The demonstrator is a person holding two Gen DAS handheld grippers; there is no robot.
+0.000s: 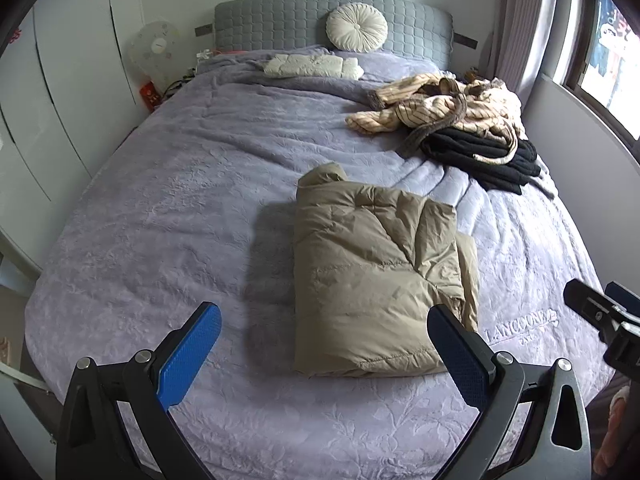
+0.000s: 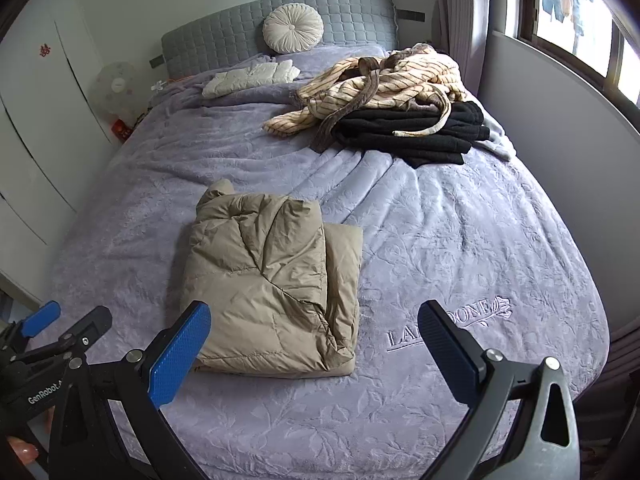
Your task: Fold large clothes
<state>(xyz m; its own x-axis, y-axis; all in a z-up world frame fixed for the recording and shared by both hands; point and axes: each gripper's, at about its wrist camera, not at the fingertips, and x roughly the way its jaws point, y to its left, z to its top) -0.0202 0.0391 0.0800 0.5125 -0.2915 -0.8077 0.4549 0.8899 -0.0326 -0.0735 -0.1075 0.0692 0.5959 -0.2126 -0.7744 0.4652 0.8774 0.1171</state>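
A tan puffer jacket [image 1: 376,276] [image 2: 272,288] lies folded into a thick rectangle on the lilac bedspread [image 1: 160,208] [image 2: 460,240], near the foot of the bed. My left gripper [image 1: 323,310] hovers above its near edge, open wide, with nothing touching the blue pads. To its right my right gripper [image 2: 314,306] is also open and empty, above the jacket's near right corner. Each wrist view catches the other gripper at its edge: the right gripper [image 1: 608,300], the left gripper [image 2: 68,318].
A beige striped garment [image 1: 440,108] [image 2: 384,76] lies crumpled over folded black clothing [image 1: 488,156] [image 2: 420,132] at the far right. A white folded item [image 1: 312,66] and a round cushion [image 1: 356,32] sit by the grey headboard [image 1: 280,20]. Wardrobe left, window wall right.
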